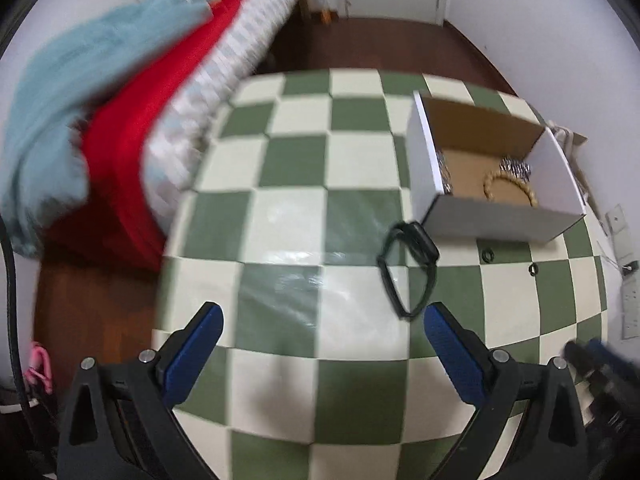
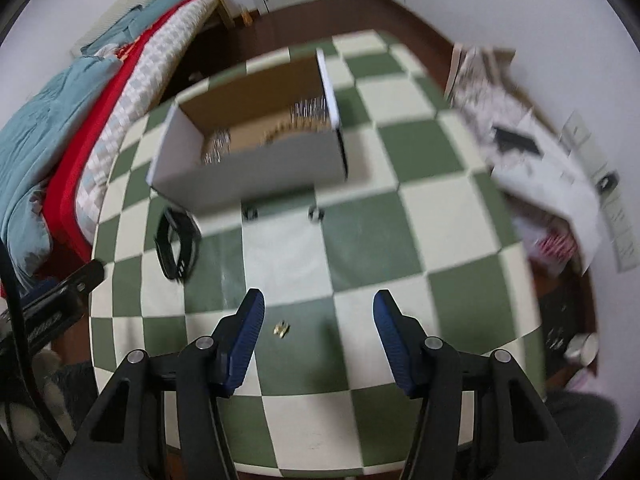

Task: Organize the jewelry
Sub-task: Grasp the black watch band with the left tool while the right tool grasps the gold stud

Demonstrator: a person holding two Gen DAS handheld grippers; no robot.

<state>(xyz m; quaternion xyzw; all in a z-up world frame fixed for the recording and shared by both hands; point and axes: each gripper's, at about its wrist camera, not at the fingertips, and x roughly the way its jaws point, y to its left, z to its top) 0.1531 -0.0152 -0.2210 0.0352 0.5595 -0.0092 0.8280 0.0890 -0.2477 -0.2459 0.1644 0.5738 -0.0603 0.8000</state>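
Both grippers hover spread and empty above the checkered desk (image 1: pixel 288 216): left gripper (image 1: pixel 322 316), right gripper (image 2: pixel 318 304). Only the right wrist view shows a small gold piece (image 2: pixel 281 329) between its fingers; the white box (image 1: pixel 496 216) and black watch (image 1: pixel 408 268) sit beyond the left gripper, right of centre

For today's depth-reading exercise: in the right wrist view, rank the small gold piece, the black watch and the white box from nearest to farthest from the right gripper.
1. Small gold piece, between the right gripper's open fingers.
2. Black watch, ahead on the left.
3. White box, farthest, ahead.
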